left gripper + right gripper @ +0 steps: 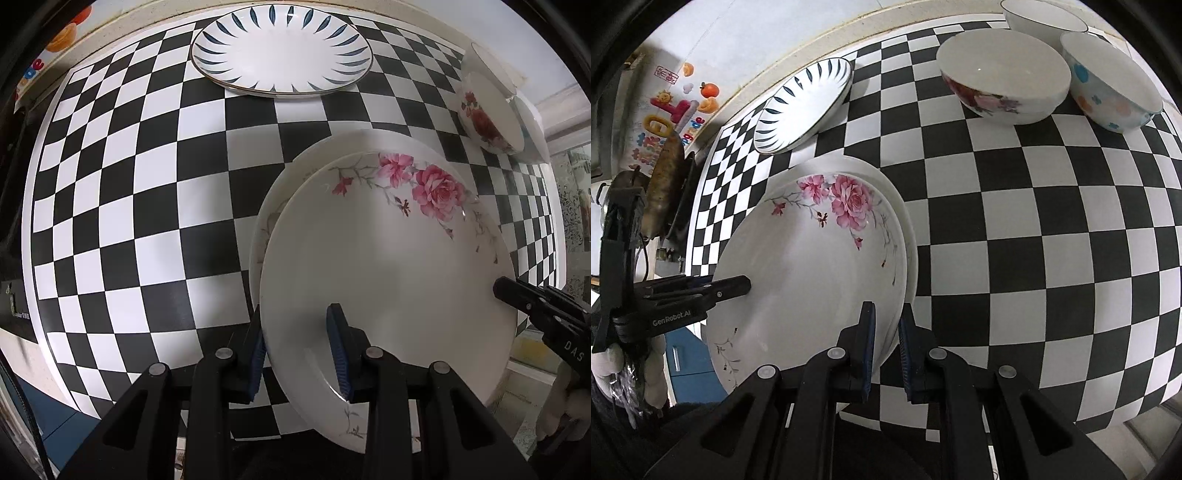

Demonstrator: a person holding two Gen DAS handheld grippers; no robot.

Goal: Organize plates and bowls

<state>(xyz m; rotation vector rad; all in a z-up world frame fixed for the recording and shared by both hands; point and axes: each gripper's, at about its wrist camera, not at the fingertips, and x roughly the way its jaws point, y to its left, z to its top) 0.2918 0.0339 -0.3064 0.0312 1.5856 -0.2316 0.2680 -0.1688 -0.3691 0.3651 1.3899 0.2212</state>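
Rose-patterned plate [388, 266] held by both our grippers over a second white plate [273, 206] on the checkered cloth [129, 206].

Largest first: the black-and-white checkered cloth covers the table, and on it lies the lower white plate, its rim showing just past the edge of the rose-patterned plate. We cannot tell whether the two plates touch. Our left gripper [301, 354] has its blue pads narrowed onto the near rim of the rose plate, one pad above and one beneath; our right gripper [886, 350] is closed tight on the opposite rim — both hold the same plate. Farther back sits a blue-leaf plate [280, 51] near the cloth's far edge. To the right stand three bowls close together: a rose bowl [1001, 74], a dotted bowl [1108, 81], and a plain white bowl [1043, 16] behind them.
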